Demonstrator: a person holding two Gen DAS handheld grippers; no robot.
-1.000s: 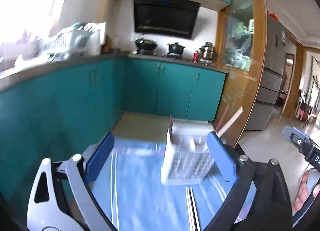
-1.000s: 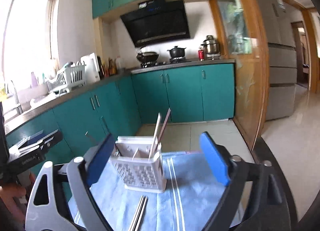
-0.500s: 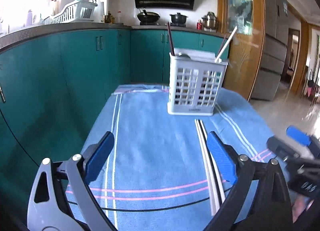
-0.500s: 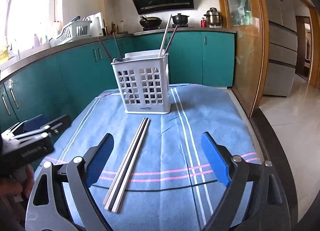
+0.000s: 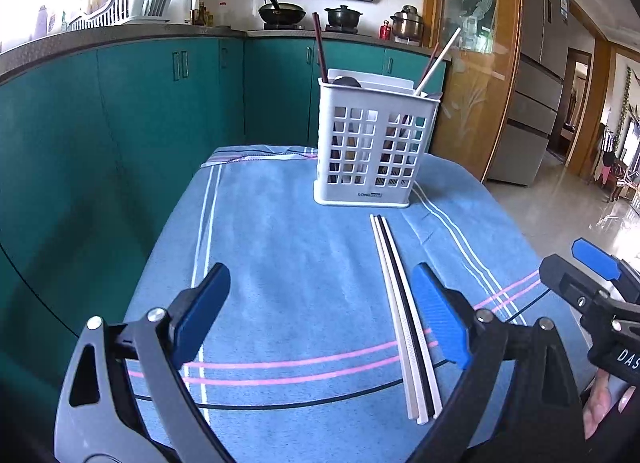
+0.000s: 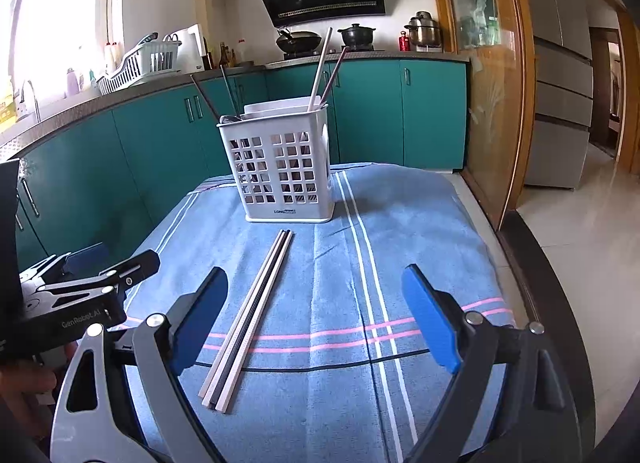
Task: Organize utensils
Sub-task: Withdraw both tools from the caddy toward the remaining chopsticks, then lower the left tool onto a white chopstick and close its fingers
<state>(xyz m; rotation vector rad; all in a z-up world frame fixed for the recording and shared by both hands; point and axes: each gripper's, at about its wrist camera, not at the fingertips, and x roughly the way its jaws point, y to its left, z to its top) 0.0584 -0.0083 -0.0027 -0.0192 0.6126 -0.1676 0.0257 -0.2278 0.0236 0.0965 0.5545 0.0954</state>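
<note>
We hold a claw in each hand over the bench. Our left claw [image 5: 320, 315] stands wide apart with nothing in it. Our right claw [image 6: 316, 315] is wide apart too, and it holds nothing.

Three chopsticks [image 6: 250, 315] lie flat on the blue striped cloth [image 6: 420, 223], side by side and touching. Two are white and the middle one is dark. They point from near us toward the white basket [image 6: 280, 167], and their far tips stop just short of it. In the left view they lie close to the right finger of our left claw. The basket stands upright at the far end of the bench, and a few sticks already lean inside it.

We think the chopsticks are light, thin and stiff. They look smooth, so they may slip or roll. Because they lie flat on soft cloth, it may be hard to get under them. A good place to pinch is near the middle, so a stick does not tip.

The cloth has white, pink and black lines, and it has a few wrinkles. Behind the bench we see green cupboards [image 5: 132, 111], a stove with pots [image 5: 344, 17], and a shiny floor [image 6: 580, 247] on the right.
</note>
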